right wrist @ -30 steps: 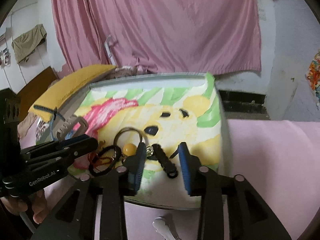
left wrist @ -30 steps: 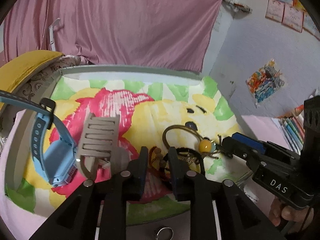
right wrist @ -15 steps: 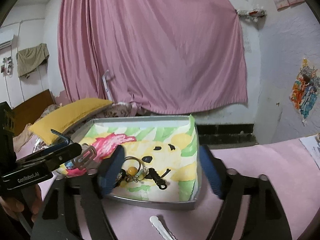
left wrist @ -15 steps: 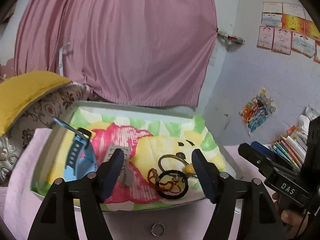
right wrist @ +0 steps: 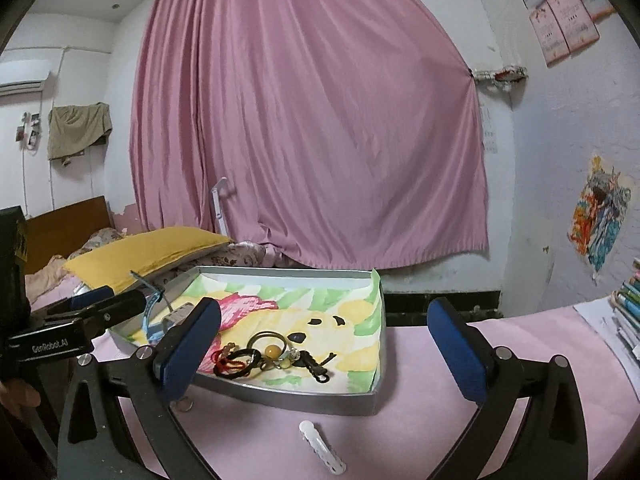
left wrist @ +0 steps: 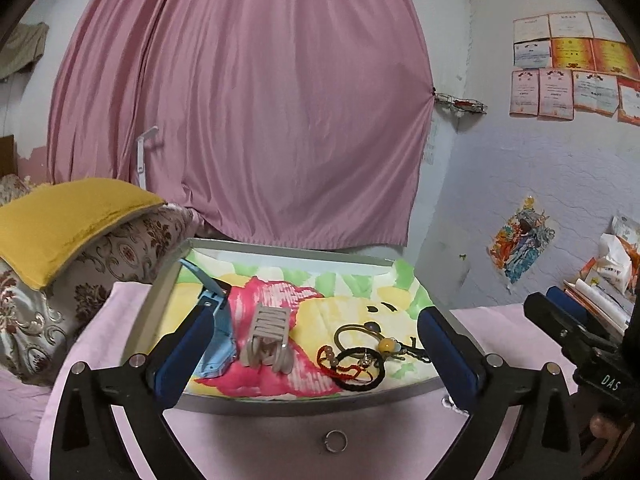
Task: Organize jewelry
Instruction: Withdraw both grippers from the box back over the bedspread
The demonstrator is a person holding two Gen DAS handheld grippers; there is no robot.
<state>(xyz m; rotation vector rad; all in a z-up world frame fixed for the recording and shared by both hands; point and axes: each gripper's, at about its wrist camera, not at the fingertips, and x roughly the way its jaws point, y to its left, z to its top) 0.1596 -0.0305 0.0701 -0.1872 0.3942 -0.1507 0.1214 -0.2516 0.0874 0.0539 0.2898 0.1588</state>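
A metal tray (left wrist: 304,404) lined with a cartoon cloth holds a blue watch (left wrist: 218,344), a grey hair claw (left wrist: 268,340), a black and red cord bracelet (left wrist: 356,368), an amber-bead ring (left wrist: 386,345) and a black clasp (right wrist: 316,364). The tray (right wrist: 304,400) also shows in the right wrist view. A small metal ring (left wrist: 335,440) lies on the pink cloth in front of the tray. A white hair clip (right wrist: 322,446) lies there too. My left gripper (left wrist: 312,354) is wide open and empty, back from the tray. My right gripper (right wrist: 320,344) is wide open and empty.
A yellow pillow (left wrist: 64,220) on a patterned cushion lies left of the tray. A pink curtain (left wrist: 248,120) hangs behind. Books and papers (left wrist: 600,296) are stacked at the right. The table is covered in pink cloth (right wrist: 440,420).
Both grippers have opened from nearly shut to wide open and have pulled back and up from the tray. The jewelry in the tray stays in place.
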